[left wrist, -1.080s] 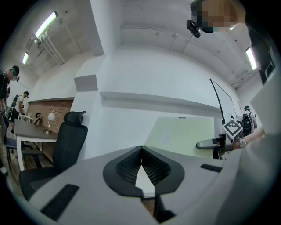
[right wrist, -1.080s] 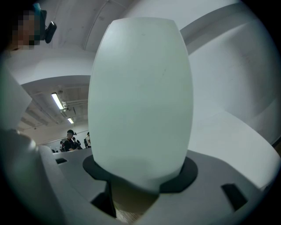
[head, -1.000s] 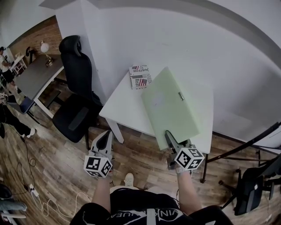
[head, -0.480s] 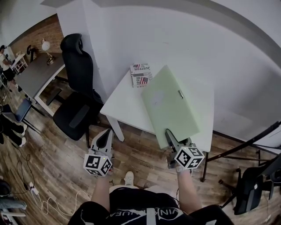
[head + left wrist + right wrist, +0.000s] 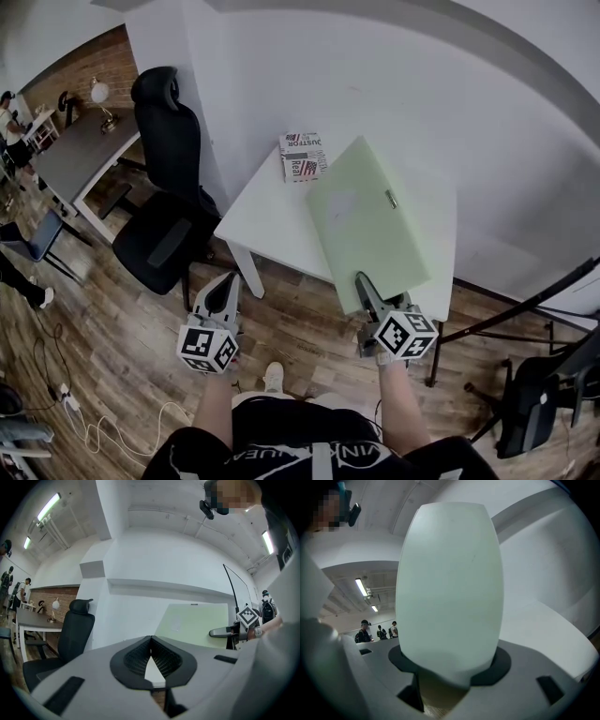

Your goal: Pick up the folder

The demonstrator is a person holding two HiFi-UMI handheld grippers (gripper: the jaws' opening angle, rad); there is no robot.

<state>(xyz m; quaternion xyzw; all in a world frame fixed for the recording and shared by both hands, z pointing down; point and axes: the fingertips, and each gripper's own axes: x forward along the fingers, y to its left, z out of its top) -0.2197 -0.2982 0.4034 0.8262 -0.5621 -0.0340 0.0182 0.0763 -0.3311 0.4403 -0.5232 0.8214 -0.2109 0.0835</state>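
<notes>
The folder (image 5: 370, 220) is a thick pale green box file with a small metal clasp. My right gripper (image 5: 361, 283) is shut on its near end, and the rest reaches out over the white table (image 5: 267, 225). I cannot tell whether it rests on the tabletop. In the right gripper view the folder (image 5: 450, 588) fills the space between the jaws of the right gripper (image 5: 450, 672). My left gripper (image 5: 228, 283) hangs shut and empty in front of the table's near left corner. In the left gripper view, the left gripper (image 5: 150, 640) has its tips touching; folder (image 5: 197, 623) and right gripper (image 5: 220, 631) show at right.
A small printed box (image 5: 302, 156) lies at the table's far left corner. A black office chair (image 5: 169, 187) stands left of the table, with a grey desk (image 5: 80, 159) beyond it. A black stand and chair (image 5: 530, 412) are at the right. The floor is wood.
Neither gripper nor the folder has visibly moved. People at the far left edge have walked on.
</notes>
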